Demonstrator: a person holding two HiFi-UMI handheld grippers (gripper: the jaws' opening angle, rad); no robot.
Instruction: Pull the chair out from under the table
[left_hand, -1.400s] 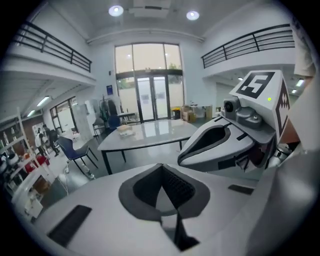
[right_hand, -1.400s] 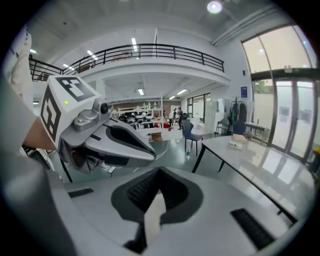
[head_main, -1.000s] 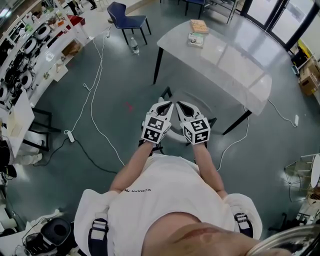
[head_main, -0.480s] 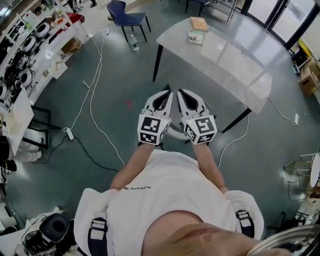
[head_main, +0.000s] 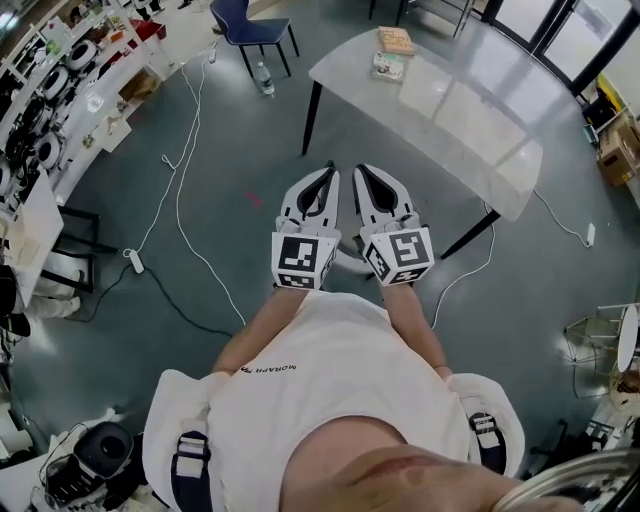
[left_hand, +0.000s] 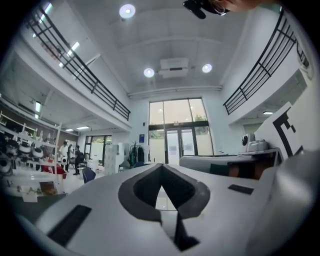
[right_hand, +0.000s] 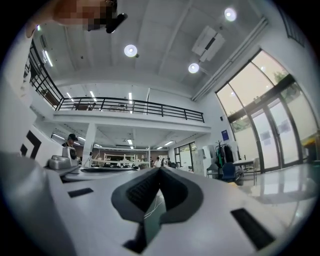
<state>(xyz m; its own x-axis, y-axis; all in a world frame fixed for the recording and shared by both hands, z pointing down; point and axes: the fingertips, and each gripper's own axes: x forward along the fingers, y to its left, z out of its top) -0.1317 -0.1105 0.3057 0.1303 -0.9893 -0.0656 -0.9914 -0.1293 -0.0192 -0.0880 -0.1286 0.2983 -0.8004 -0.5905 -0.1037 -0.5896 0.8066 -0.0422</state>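
On the person's side of the table (head_main: 470, 130), just off its near long edge, both grippers are held side by side and point level toward the table. The left gripper (head_main: 328, 168) has its jaws brought together at the tips with nothing between them; the left gripper view looks past the meeting tips (left_hand: 161, 165) to tall glass doors across a hall. The right gripper (head_main: 360, 170) is likewise closed and empty. Its own view shows the tips (right_hand: 160, 169) touching in front of a railed upper gallery.

The chair (head_main: 347, 258) stands below the two grippers, on the same near side of the table, and is almost wholly covered by them. Only a pale curved strip of it shows between the two marker cubes, so whether any of it reaches beneath the tabletop cannot be told. Neither gripper touches it.

At the far end of the table lie two books (head_main: 397, 42). Beyond the table's far left corner stands a blue chair (head_main: 245, 18), with a bottle (head_main: 264, 78) on the floor near it. White cables (head_main: 180, 200) trail over the floor left of the table.
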